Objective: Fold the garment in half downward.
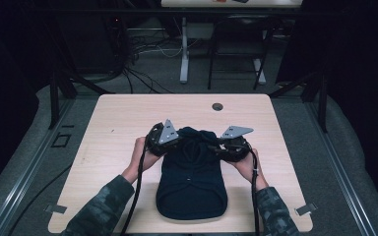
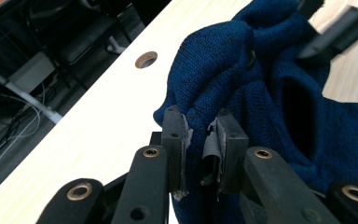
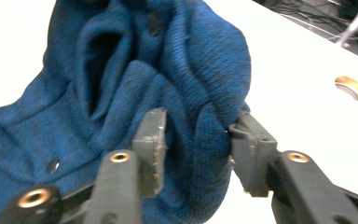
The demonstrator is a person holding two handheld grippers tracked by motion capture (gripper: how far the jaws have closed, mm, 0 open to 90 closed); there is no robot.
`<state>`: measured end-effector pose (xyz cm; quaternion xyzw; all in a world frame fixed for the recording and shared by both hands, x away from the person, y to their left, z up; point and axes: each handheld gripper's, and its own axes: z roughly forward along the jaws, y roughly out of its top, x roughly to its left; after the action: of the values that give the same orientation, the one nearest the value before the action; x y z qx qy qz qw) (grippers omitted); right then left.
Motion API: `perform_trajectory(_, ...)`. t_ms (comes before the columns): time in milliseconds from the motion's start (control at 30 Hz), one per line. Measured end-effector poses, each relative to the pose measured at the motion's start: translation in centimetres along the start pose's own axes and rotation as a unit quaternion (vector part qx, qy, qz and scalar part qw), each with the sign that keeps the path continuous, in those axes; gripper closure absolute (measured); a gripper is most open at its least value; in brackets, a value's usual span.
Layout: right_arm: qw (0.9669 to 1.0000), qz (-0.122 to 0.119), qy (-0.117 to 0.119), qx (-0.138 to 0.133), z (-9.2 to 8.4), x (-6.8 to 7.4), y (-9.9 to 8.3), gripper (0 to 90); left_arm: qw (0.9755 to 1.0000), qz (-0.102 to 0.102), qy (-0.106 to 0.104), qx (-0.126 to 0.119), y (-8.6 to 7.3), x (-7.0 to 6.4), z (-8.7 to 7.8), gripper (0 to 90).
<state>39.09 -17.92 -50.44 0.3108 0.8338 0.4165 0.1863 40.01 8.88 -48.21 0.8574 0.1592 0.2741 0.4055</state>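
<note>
A dark blue knit garment (image 1: 192, 189) lies on the middle of the light wooden table (image 1: 123, 118), its far end bunched up between both hands. My left gripper (image 1: 178, 142) comes at that end from the left. In the left gripper view it (image 2: 200, 135) is shut on a pinch of the blue knit (image 2: 223, 70) at the garment's edge. My right gripper (image 1: 215, 146) comes in from the right. Its jaws (image 3: 198, 135) stand apart with a thick fold of the knit (image 3: 205, 135) between them, not squeezed. The right gripper's black fingers (image 2: 335, 32) also reach in at the far side of the bunch.
A round cable hole (image 1: 217, 106) sits near the table's far edge, beyond the garment. Bare tabletop lies left and right of the hands. Behind the table are a desk leg (image 1: 184, 54), chair legs and loose cables on the floor.
</note>
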Motion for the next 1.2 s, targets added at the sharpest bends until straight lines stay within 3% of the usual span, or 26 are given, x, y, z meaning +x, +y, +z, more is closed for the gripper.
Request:
perform_trajectory(100,1.0000,0.007,0.004,-0.002,-0.2,0.0,0.0,72.6,0.9999,-0.004,-0.010,0.006,-0.1,0.2,-0.2,77.4)
perform_trajectory(267,0.9994,-0.025,-0.022,0.000,-0.6,1.1,0.2,77.5,0.9994,-0.016,-0.028,0.013,-0.2,0.5,-0.5,76.8)
perform_trajectory(300,0.9972,-0.051,-0.053,-0.007,-0.9,2.3,0.3,78.3,0.9990,-0.021,-0.035,0.016,-0.3,0.6,-0.7,76.7)
perform_trajectory(400,0.9918,-0.093,-0.086,-0.017,-1.3,3.8,0.1,78.8,0.9982,-0.030,-0.048,0.019,-0.4,0.7,-1.2,76.2)
perform_trajectory(567,0.9793,-0.163,-0.117,-0.029,-1.4,5.7,-0.7,79.2,0.9961,-0.032,-0.071,0.040,-0.8,0.5,-1.6,73.0)
perform_trajectory(667,0.9719,-0.192,-0.132,-0.035,-1.4,6.4,-1.4,79.2,0.9947,-0.027,-0.082,0.056,-1.1,0.1,-1.5,70.8)
perform_trajectory(767,0.9695,-0.199,-0.138,-0.038,-1.4,6.7,-1.8,79.4,0.9935,-0.026,-0.090,0.065,-1.1,-0.1,-1.5,70.3)
perform_trajectory(800,0.9660,-0.207,-0.149,-0.044,-1.3,6.9,-2.1,79.6,0.9933,-0.029,-0.090,0.066,-1.2,-0.1,-1.4,66.9)
perform_trajectory(1000,0.9651,-0.202,-0.154,-0.062,-1.3,6.9,-2.2,80.0,0.9895,-0.059,-0.113,0.067,-1.7,0.3,-0.8,59.4)
perform_trajectory(1133,0.9667,-0.195,-0.150,-0.070,-1.4,6.8,-2.1,80.1,0.9868,-0.069,-0.123,0.081,-2.0,0.2,0.0,57.9)
perform_trajectory(1200,0.9698,-0.186,-0.144,-0.065,-1.4,6.7,-2.0,80.1,0.9863,-0.066,-0.122,0.090,-2.2,0.0,0.4,64.6)
